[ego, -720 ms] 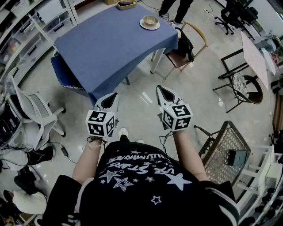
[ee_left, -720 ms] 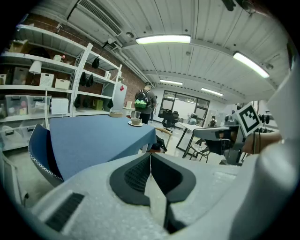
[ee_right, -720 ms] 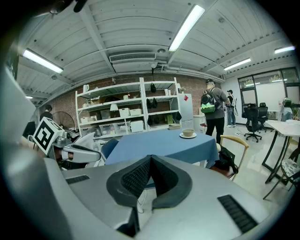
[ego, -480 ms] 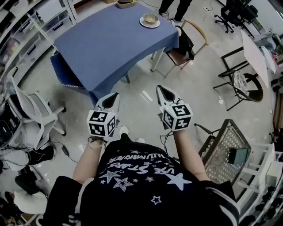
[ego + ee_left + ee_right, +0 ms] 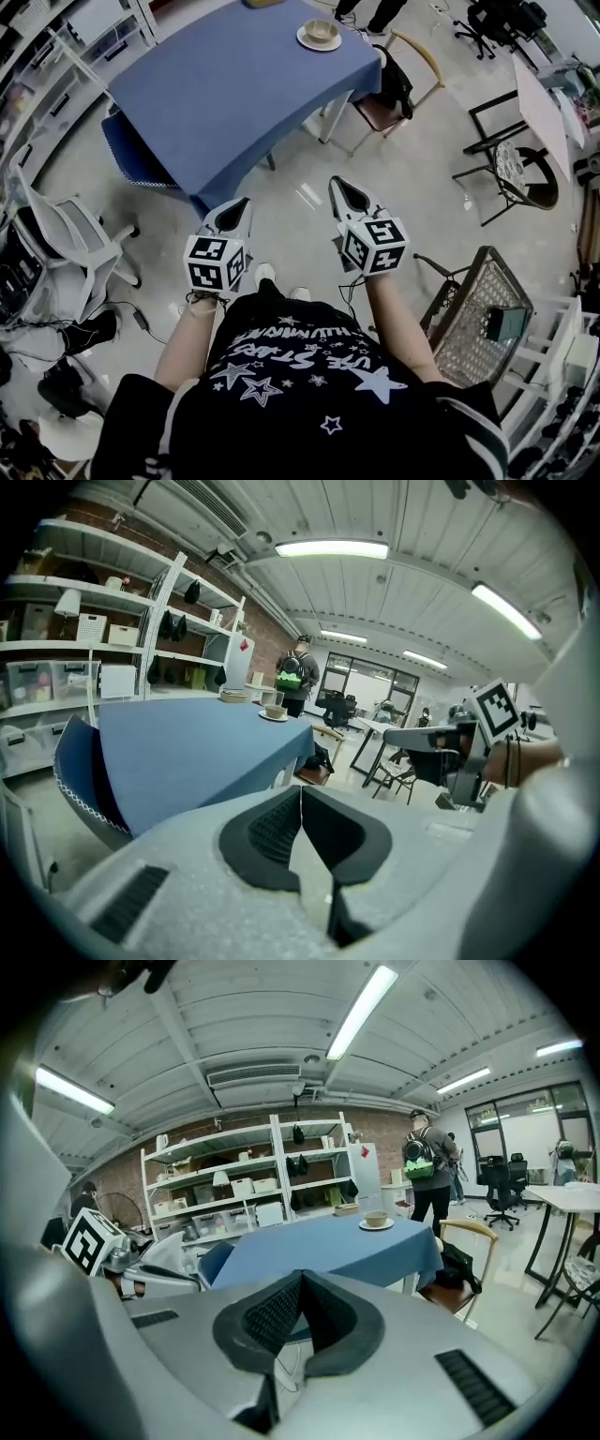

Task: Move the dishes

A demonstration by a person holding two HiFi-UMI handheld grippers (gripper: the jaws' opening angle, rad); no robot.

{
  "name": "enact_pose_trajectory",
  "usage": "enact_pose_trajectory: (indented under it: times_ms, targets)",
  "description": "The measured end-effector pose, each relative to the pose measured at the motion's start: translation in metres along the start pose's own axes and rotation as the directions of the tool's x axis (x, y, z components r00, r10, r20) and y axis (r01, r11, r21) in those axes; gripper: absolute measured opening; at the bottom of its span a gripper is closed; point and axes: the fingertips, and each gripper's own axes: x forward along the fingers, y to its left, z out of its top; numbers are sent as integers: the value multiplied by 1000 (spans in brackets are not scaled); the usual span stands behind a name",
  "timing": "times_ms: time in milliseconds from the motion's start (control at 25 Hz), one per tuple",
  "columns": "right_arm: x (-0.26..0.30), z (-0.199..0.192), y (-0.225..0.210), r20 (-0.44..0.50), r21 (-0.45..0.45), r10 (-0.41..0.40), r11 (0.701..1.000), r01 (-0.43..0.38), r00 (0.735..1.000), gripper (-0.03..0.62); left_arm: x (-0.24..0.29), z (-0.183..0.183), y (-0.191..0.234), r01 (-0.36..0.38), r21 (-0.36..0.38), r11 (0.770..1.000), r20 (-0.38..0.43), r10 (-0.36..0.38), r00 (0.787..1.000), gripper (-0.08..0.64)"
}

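A beige bowl on a white saucer (image 5: 319,36) stands near the far right corner of a blue-clothed table (image 5: 225,94); it also shows as a small bowl and saucer (image 5: 275,712) in the left gripper view and as a bowl and saucer (image 5: 377,1221) in the right gripper view. Another dish (image 5: 234,696) sits at the table's far edge. My left gripper (image 5: 232,214) and right gripper (image 5: 349,197) are held side by side over the floor, short of the table. Both are shut and hold nothing.
A wooden chair (image 5: 398,84) with a dark bag stands at the table's right. A blue chair (image 5: 131,155) sits at its near left corner, a white office chair (image 5: 66,234) further left. A wicker chair (image 5: 483,319) is at my right. A person (image 5: 427,1180) stands beyond the table by shelving.
The table and the dishes have slid slightly up and away in the head view. Both grippers keep the same pose and stay shut.
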Motion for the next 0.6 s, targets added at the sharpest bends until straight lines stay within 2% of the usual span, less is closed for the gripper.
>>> enact_pose_trajectory:
  times_ms: [120, 320, 400, 480, 600]
  targets:
    - [7, 12, -3, 38, 28, -17, 999, 16, 999, 5, 7, 13, 8, 20, 13, 1000, 20, -20, 1000, 21]
    - [20, 28, -3, 72, 23, -64, 998, 62, 995, 15, 18, 31, 21, 63, 40, 997, 38, -64, 997, 21]
    - [24, 32, 0, 77, 26, -67, 998, 66, 995, 84, 21, 37, 26, 83, 53, 995, 42, -86, 995, 21]
    - [27, 32, 1, 64, 28, -67, 997, 65, 996, 111, 24, 39, 30, 95, 61, 994, 41, -97, 994, 21]
    - [32, 25, -2, 27, 28, -62, 998, 61, 998, 190, 29, 39, 33, 98, 48, 994, 35, -100, 994, 21]
